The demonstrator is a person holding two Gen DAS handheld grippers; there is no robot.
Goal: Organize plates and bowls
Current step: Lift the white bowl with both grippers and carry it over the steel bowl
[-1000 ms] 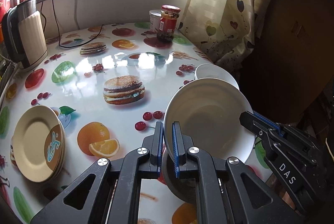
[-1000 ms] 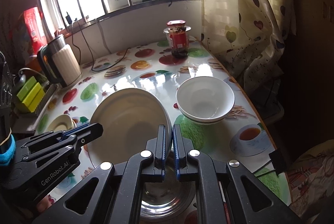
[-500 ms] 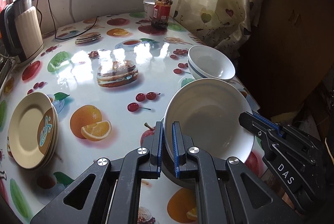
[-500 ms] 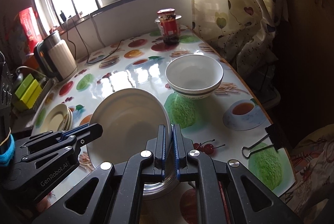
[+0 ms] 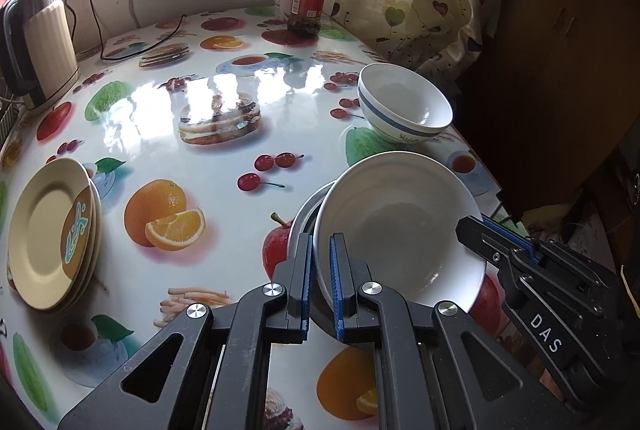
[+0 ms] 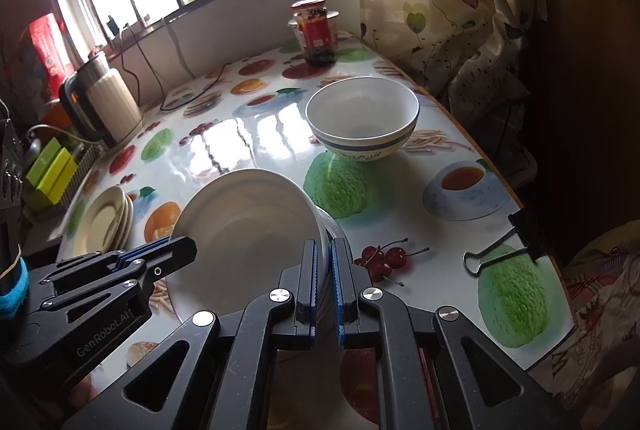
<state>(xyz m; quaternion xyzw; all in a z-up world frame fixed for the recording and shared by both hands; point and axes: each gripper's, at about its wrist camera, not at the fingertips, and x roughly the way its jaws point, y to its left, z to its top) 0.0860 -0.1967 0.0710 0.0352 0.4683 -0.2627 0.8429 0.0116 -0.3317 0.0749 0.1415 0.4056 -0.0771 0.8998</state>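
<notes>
A white deep plate (image 5: 400, 226) is held by both grippers above a metal bowl (image 5: 306, 218) near the table's front edge. My left gripper (image 5: 320, 250) is shut on the plate's left rim. My right gripper (image 6: 326, 254) is shut on its right rim; the plate (image 6: 244, 230) fills the left of that view, the metal bowl's rim (image 6: 334, 226) just behind it. A white bowl with a blue band (image 5: 404, 109) (image 6: 362, 121) stands farther back right. A stack of cream plates (image 5: 48, 234) (image 6: 106, 218) lies at the left.
A kettle (image 5: 36, 41) (image 6: 102, 101) stands at back left with a cable. A red-lidded jar (image 5: 308, 1) (image 6: 316, 29) stands by the curtain. A binder clip (image 6: 504, 242) lies near the right table edge. Green boxes (image 6: 50, 171) sit at far left.
Both grippers with the white plate have pulled back toward the table's front edge and lowered; the metal bowl now shows beside the plate, and the banded bowl appears farther away.
</notes>
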